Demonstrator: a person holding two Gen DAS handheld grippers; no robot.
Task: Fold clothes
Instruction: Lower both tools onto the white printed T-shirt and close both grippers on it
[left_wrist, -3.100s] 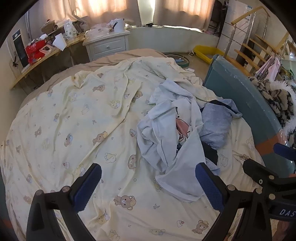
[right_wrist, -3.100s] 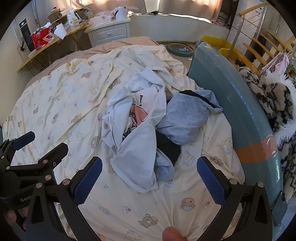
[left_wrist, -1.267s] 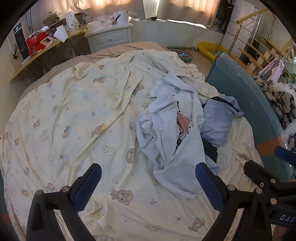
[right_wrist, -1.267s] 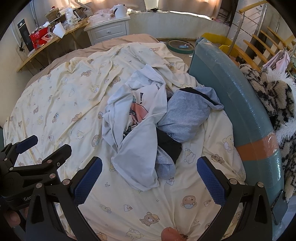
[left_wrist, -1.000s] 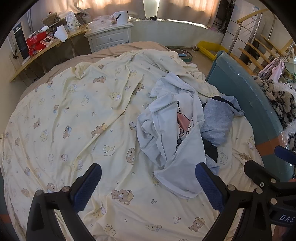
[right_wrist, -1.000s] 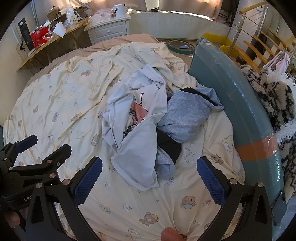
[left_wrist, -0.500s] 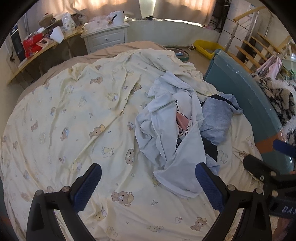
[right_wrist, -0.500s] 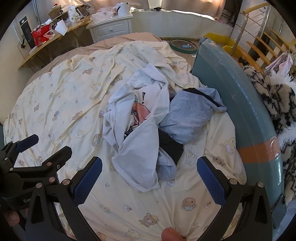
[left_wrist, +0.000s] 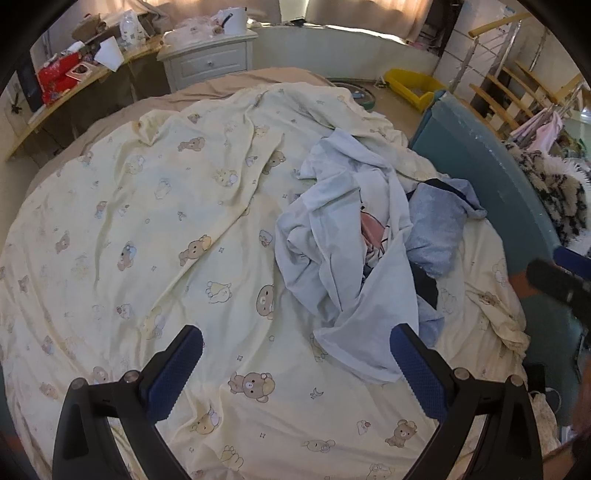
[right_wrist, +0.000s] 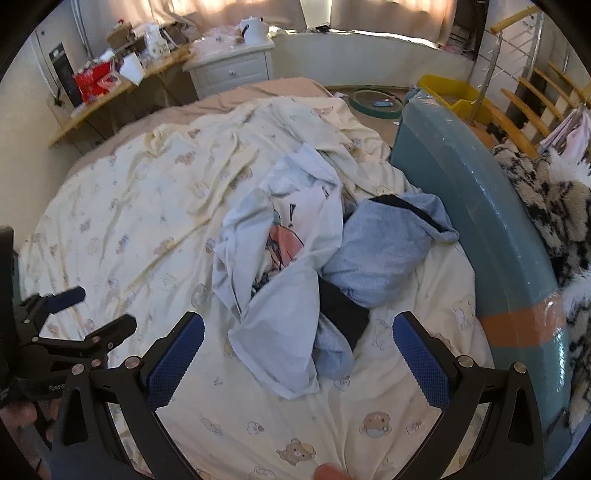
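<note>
A crumpled pale blue shirt (left_wrist: 343, 258) (right_wrist: 280, 280) with a pink print lies in a heap on the round bed's cream bear-print sheet (left_wrist: 147, 221) (right_wrist: 147, 206). A blue fleece garment (left_wrist: 437, 229) (right_wrist: 380, 254) and a dark piece (right_wrist: 340, 306) lie against its right side. My left gripper (left_wrist: 293, 373) hovers open above the sheet, just short of the shirt's near hem. My right gripper (right_wrist: 295, 354) is open too, over the heap's near end. Neither one holds anything.
A teal padded headboard (left_wrist: 491, 173) (right_wrist: 491, 236) curves along the bed's right side, with a furry patterned throw (right_wrist: 554, 206) over it. A white nightstand (left_wrist: 207, 61) and a cluttered shelf (left_wrist: 74, 85) stand beyond the bed. A yellow bin (right_wrist: 454, 92) and wooden stairs (right_wrist: 535, 96) are at far right.
Both grippers drifted a little toward the pile of clothes, so the views shifted slightly. The clothes lie as before and both grippers stay open.
</note>
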